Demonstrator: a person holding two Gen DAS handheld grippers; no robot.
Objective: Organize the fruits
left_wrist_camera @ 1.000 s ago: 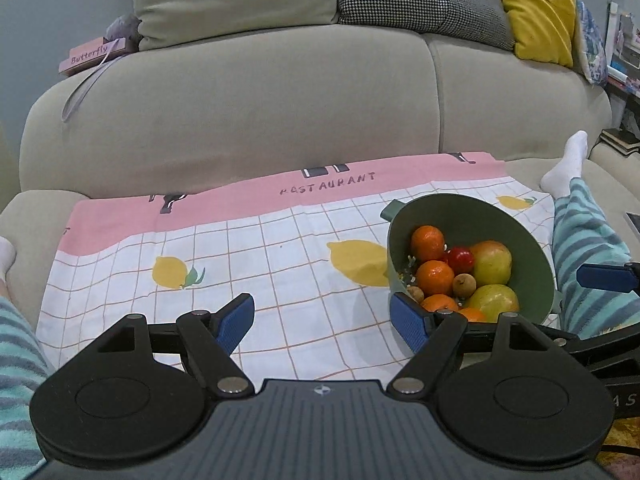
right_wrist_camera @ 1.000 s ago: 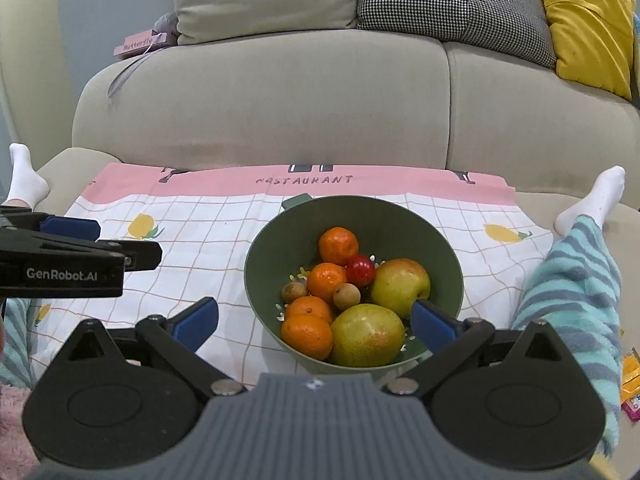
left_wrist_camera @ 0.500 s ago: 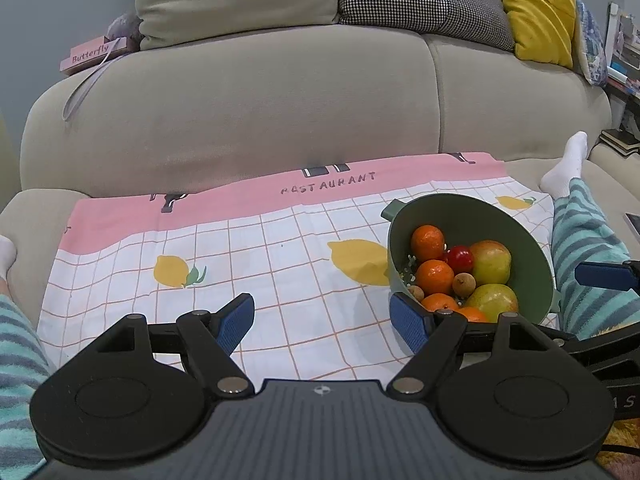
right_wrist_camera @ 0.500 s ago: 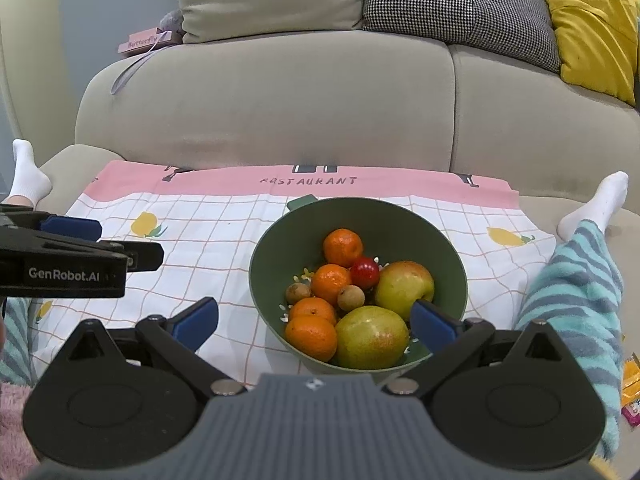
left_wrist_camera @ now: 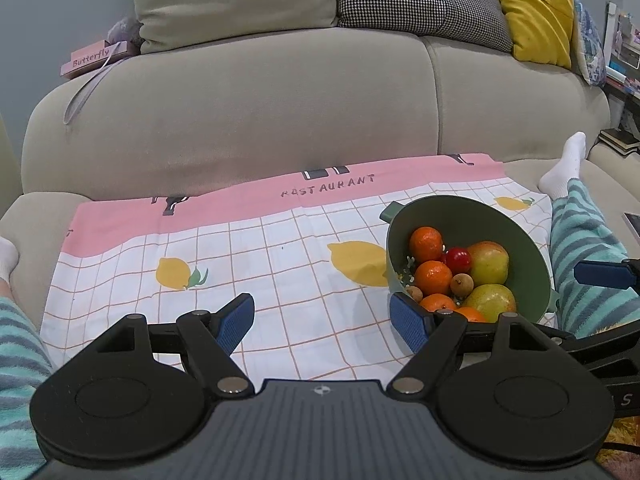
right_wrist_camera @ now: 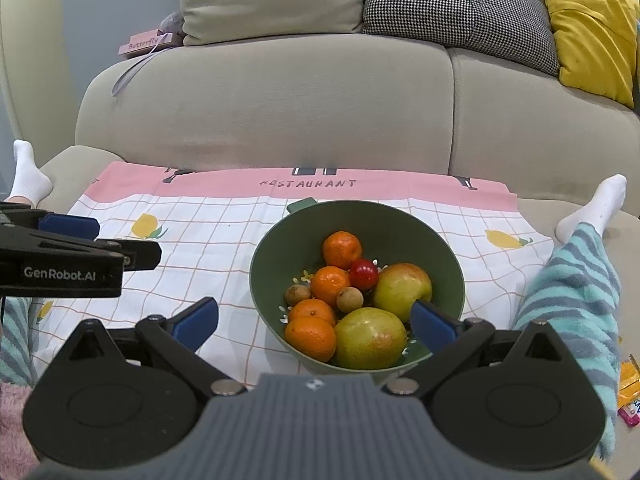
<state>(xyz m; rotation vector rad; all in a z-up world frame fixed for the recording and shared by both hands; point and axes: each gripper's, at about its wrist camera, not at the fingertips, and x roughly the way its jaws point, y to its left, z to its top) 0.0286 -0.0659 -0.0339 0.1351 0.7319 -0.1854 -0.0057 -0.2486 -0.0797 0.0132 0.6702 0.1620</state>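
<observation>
While both tools stand spread wide with nothing between their fingers, the green bowl point(right_wrist_camera: 356, 220) of fruits point(right_wrist_camera: 352, 300) sits on the checked cloth point(right_wrist_camera: 208, 240), just ahead of the right tool point(right_wrist_camera: 314, 322) and to the right of the left tool point(left_wrist_camera: 322, 318).

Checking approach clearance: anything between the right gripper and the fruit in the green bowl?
Nothing visible. The right gripper is open and empty, with the green bowl directly ahead and its fruit uncovered; the nearest orange and pear lie exposed. The left gripper, also open, is off to the side over the checked cloth.
</observation>
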